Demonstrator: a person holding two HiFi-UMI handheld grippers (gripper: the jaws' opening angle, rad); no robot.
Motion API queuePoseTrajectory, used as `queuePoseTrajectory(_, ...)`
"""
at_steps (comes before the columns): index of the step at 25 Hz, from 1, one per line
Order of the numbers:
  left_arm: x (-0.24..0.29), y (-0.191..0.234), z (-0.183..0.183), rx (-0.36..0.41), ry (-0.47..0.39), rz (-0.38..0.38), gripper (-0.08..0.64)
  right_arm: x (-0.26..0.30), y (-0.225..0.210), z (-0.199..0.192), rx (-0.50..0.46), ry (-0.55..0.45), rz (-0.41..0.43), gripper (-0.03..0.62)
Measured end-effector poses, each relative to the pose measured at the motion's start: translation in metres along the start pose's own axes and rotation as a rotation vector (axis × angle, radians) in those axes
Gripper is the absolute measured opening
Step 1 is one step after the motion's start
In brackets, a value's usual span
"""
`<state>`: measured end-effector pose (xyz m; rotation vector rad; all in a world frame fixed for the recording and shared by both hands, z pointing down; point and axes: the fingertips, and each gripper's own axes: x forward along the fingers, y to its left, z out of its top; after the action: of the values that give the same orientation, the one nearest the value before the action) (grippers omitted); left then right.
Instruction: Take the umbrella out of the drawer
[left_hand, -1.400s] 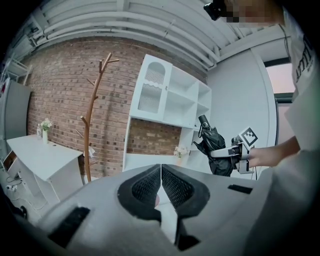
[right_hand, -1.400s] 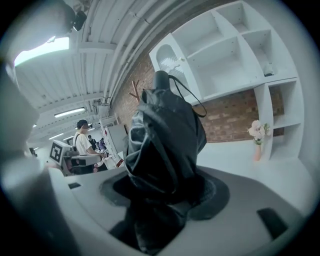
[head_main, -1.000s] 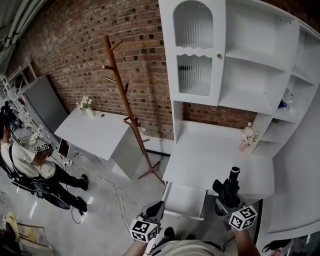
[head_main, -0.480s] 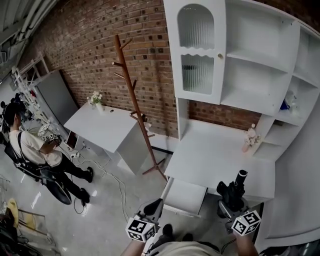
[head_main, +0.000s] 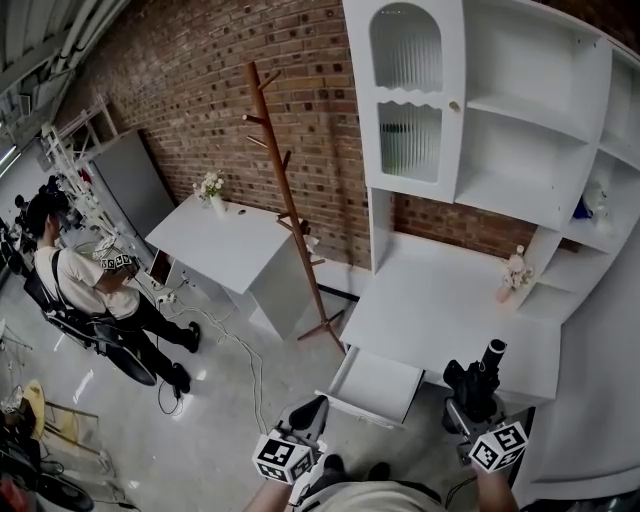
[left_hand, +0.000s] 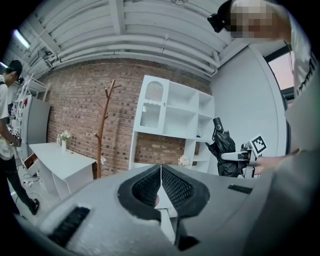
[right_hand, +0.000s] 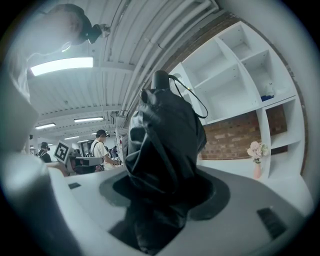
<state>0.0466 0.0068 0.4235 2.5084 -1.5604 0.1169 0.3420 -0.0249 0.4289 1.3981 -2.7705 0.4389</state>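
A folded black umbrella (head_main: 472, 380) stands upright in my right gripper (head_main: 470, 398), its handle (head_main: 493, 350) on top, in front of the white desk (head_main: 440, 300). In the right gripper view the umbrella (right_hand: 165, 140) fills the gap and both jaws press on its cloth. The white drawer (head_main: 375, 385) hangs open below the desk, with nothing seen in it. My left gripper (head_main: 312, 408) is left of the drawer, shut and holding nothing. In the left gripper view its jaws meet in a line (left_hand: 160, 172), and the umbrella (left_hand: 223, 150) shows at the right.
A wooden coat stand (head_main: 290, 200) rises left of the desk before the brick wall. A white side table (head_main: 235, 250) with flowers is further left. A person (head_main: 90, 300) stands at far left by cables on the floor. Open shelves (head_main: 520, 130) and a pink vase (head_main: 513, 275) top the desk.
Both grippers have risen a little and drawn back from the desk, the right one still carrying the umbrella. The head view has swung so that more of the floor shows at left.
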Motion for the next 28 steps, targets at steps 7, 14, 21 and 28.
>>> queuePoseTrajectory(7, -0.013, 0.010, 0.000, -0.001, -0.007, 0.010, 0.026, 0.003, 0.007, 0.004, -0.003, -0.017, -0.006, 0.278)
queuePoseTrajectory(14, -0.022, 0.029, 0.006, 0.007, -0.022, 0.012, 0.026, 0.013, 0.024, 0.010, -0.035, -0.026, -0.011, 0.278)
queuePoseTrajectory(21, -0.030, 0.051, 0.009, 0.020, -0.027, 0.015, 0.026, 0.023, 0.039, 0.018, -0.052, -0.046, -0.016, 0.278)
queuePoseTrajectory(28, -0.036, 0.065, 0.014, -0.001, -0.029, 0.025, 0.026, 0.030, 0.047, 0.018, -0.051, -0.061, -0.035, 0.276)
